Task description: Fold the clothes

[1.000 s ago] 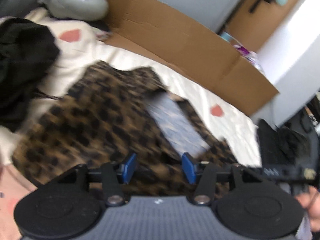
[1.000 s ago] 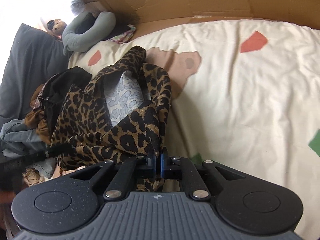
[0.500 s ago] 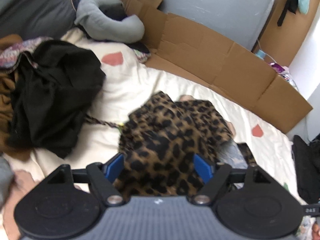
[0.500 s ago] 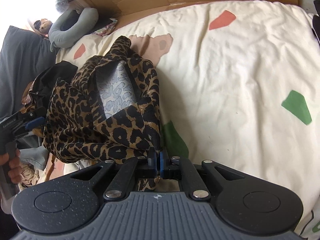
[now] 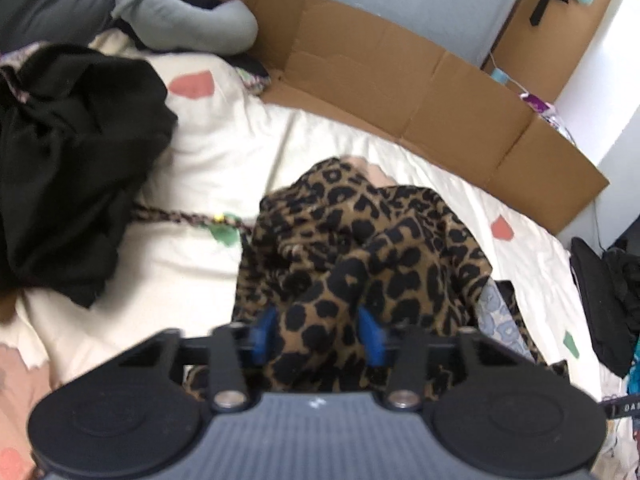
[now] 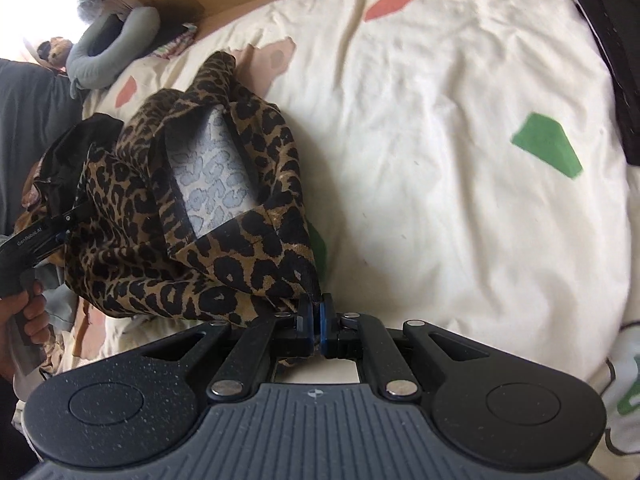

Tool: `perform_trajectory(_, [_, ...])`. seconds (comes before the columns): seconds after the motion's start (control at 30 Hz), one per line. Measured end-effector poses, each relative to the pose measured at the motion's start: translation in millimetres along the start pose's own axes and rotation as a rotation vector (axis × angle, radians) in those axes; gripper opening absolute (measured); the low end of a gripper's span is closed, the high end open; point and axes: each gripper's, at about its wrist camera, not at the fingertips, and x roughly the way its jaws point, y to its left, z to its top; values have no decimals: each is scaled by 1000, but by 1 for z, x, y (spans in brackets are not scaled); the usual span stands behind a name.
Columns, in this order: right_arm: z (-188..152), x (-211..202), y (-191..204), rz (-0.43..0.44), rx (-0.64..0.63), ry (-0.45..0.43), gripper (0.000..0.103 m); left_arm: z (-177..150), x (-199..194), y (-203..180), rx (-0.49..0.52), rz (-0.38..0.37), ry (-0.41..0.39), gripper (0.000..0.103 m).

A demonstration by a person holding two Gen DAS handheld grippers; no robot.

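A leopard-print garment [image 5: 360, 240] lies bunched on the cream bed sheet [image 6: 440, 160], its pale grey inner side [image 6: 212, 176] showing through an opening. My left gripper [image 5: 317, 334] is over the garment's near edge. Its jaws are closing, and a raised fold of the cloth fills the gap between the blue pads [image 5: 264, 332]. My right gripper [image 6: 318, 320] is shut on a corner of the same leopard-print garment [image 6: 140, 216], which hangs taut from it. The right wrist view also shows a hand [image 6: 24, 308] with the left gripper [image 6: 60, 228] at the garment's far side.
A pile of black clothes [image 5: 72, 152] lies on the left, with a braided cord [image 5: 180, 216] trailing from it. Flattened cardboard [image 5: 400, 92] lines the bed's far side. A grey neck pillow [image 5: 180, 12] sits at the head. A black bag [image 5: 600, 300] rests at the right edge.
My left gripper moved across and down onto the garment's edge, its jaws widening and then narrowing around a fold. The right gripper stayed shut on its corner and drew it nearer.
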Motion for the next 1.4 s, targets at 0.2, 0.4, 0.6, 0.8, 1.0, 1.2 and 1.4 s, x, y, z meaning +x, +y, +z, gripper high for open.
perform_trajectory(0.2, [8, 1, 11, -6, -34, 16, 3, -7, -6, 14, -43, -23, 20, 13])
perform_trajectory(0.4, [27, -12, 8, -7, -7, -40, 7, -15, -9, 14, -70, -27, 31, 9])
perform_trajectory(0.6, [44, -9, 12, 23, -5, -94, 43, -33, -30, 9, -85, -28, 49, 8])
perform_trajectory(0.8, [57, -6, 21, 46, -26, -118, 50, -47, -39, 12, -105, -21, 73, 7])
perform_trajectory(1.0, [73, -2, 38, 98, -64, -141, 64, -47, -37, 16, -143, -16, 83, 15])
perform_trajectory(1.2, [101, 13, 70, 117, -98, -117, 65, -29, -41, 2, -95, -15, 10, 44])
perform_trajectory(1.4, [124, 33, 98, 106, -164, -119, 69, -14, -31, -8, -56, -48, -26, 52])
